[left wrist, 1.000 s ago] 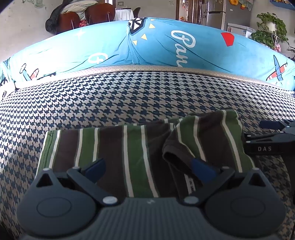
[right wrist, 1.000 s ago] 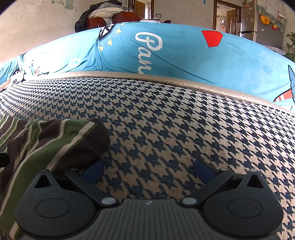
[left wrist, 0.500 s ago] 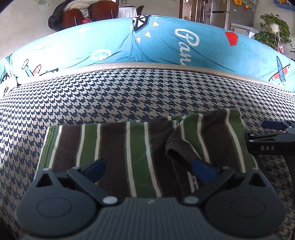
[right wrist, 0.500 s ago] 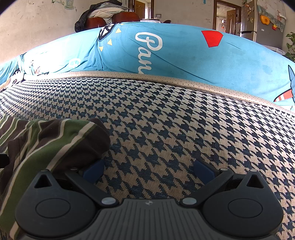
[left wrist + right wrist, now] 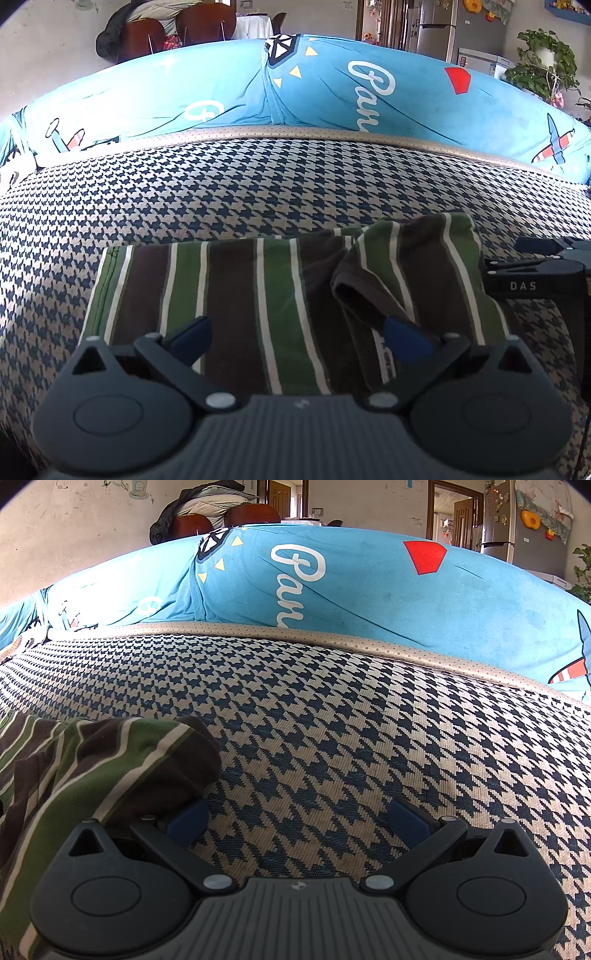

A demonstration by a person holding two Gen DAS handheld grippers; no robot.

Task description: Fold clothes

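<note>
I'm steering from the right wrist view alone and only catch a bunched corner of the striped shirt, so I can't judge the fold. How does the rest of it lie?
Observer: In the left wrist view the striped shirt lies mostly flat on the houndstooth cushion, stripes running away from the camera.
Operator: Where is that bunched part?
Observer: On the shirt's right end, a dark-edged flap lies doubled over the body.
Operator: And the left gripper?
Observer: The left gripper is open over the shirt's near edge, gripping nothing. Your right gripper sits just off the shirt's right edge.
</note>
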